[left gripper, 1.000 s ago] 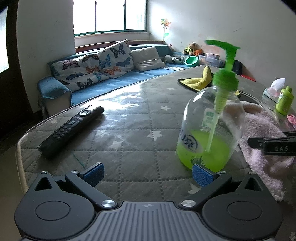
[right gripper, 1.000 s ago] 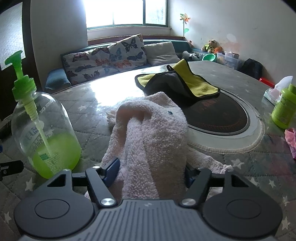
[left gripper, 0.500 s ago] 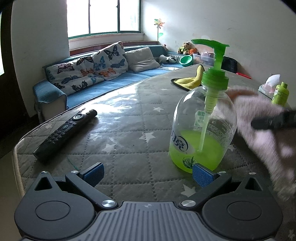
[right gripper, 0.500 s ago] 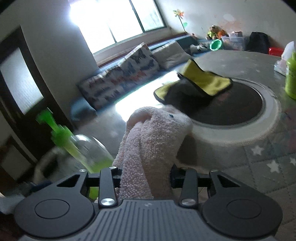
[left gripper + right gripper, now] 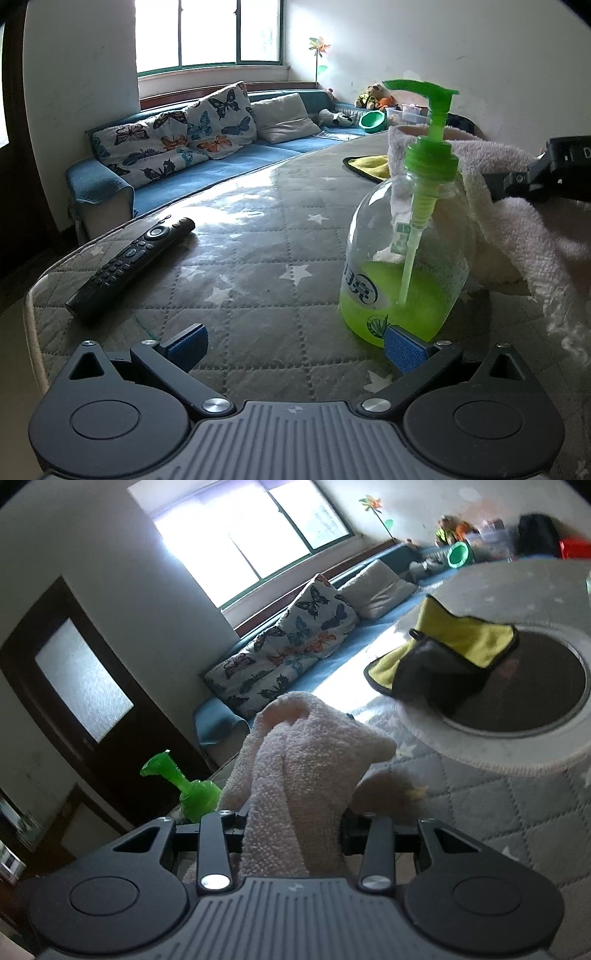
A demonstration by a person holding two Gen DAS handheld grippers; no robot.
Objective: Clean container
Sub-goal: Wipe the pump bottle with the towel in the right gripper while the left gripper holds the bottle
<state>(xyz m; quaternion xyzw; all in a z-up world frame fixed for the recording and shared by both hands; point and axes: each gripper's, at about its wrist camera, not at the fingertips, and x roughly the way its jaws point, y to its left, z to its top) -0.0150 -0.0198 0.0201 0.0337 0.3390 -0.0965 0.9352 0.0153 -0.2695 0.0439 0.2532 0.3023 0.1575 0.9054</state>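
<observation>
One soap bottle (image 5: pixel 406 243), clear with a green pump and roughly a third full of green liquid, standing upright on the quilted bench (image 5: pixel 258 280) at about 3 o'clock in the left wrist view, just ahead of the left tool (image 5: pixel 295 345). Touched at its base by that tool's right blue pad, or very nearly; left tool spread wide, grasping nothing. Now draped against the bottle's far shoulder and neck: a pale pink towel (image 5: pixel 295 775), pinched tight in the right tool (image 5: pixel 291 834). Half a second back, still swinging in as a blur; a second back, resting on the bench well to the side. Judged meaning: wiping just beginning, bottle not yet steadied by a closed grip, so liable to slide or tip under the rubbing. Printed on the bottle: a white logo with blue Chinese characters above a leaf emblem, too distorted to read with confidence. Farther out, a black remote (image 5: pixel 133 258) at 9 o'clock and a yellow-and-grey cloth (image 5: pixel 450 661) at 1 o'clock.
</observation>
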